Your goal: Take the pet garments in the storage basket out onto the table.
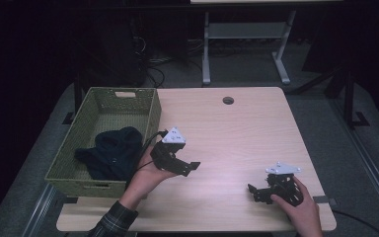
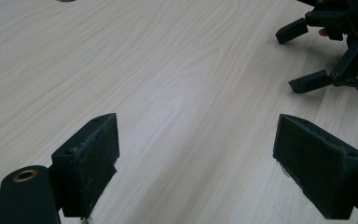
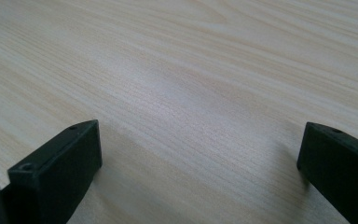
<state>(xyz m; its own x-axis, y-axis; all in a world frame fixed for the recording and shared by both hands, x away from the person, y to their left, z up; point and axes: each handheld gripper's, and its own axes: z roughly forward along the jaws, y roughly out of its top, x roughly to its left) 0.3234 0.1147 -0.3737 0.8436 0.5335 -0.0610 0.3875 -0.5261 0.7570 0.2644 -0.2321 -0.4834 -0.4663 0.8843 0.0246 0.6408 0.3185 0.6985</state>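
A dark, crumpled garment (image 1: pixel 112 152), probably a black hoodie though it's hard to tell in the dim light, is piled up inside the green woven basket (image 1: pixel 150 114) at the table's (image 1: pixel 237 128) left edge. The left gripper (image 1: pixel 190 166) is held just beside the basket, jaws spread wide with nothing gripped. The right gripper (image 1: pixel 252 190) is parked well apart, also wide open and empty.

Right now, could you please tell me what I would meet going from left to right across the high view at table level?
Green basket holding dark clothing → left gripper → right gripper.
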